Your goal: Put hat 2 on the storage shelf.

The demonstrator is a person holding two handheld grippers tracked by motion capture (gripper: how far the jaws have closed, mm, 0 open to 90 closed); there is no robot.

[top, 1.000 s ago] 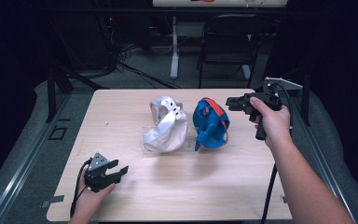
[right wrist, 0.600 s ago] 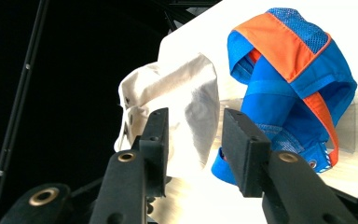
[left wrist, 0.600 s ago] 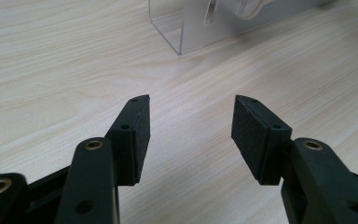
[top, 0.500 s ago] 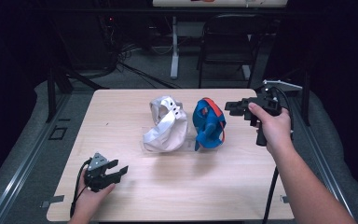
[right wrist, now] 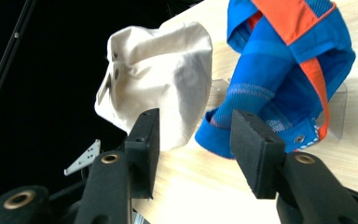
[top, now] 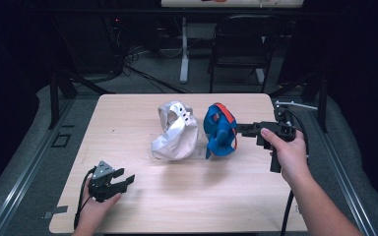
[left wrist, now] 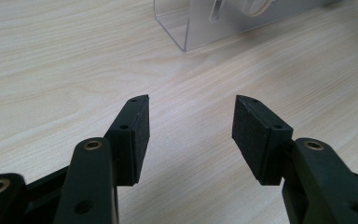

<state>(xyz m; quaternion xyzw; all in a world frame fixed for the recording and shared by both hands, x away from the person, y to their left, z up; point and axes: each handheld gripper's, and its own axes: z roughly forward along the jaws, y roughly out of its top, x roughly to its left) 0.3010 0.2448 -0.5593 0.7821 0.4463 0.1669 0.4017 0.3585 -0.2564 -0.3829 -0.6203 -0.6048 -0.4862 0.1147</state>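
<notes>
Item: blue and orange hat (top: pixel 220 132), standing on edge on a clear stand (right wrist: pixel 336 109), right of centre on the table (top: pixel 187 206). Its long axis runs up and down, brim end low, crown toward the far edge.

Neighbour: cream hat (top: pixel 174 132), just beside it on the left, propped the same way on the same clear stand.

My right gripper (top: pixel 242 130): held level, pointing leftward at the blue and orange hat from its right side, tips just beside the fabric. In the right gripper view (right wrist: pixel 193 135) the folded lower hem sits in line with the gap, slightly toward the right-hand pad (right wrist: pixel 251 149). Jaws wide apart and just been opening; nothing between them, nothing gripped.

My left gripper (top: pixel 123 181): resting at the near left corner of the table, well apart from both hats. In the left gripper view (left wrist: pixel 191 133) its jaws stand open over bare wood, holding nothing; a corner of the clear stand shows far ahead.

Relation that counts: the blue and orange hat lies straight ahead of my right gripper, and that hand is much the nearer. Judgement: a short push forward should set the hem between the pads, gap across the fabric's edge.
</notes>
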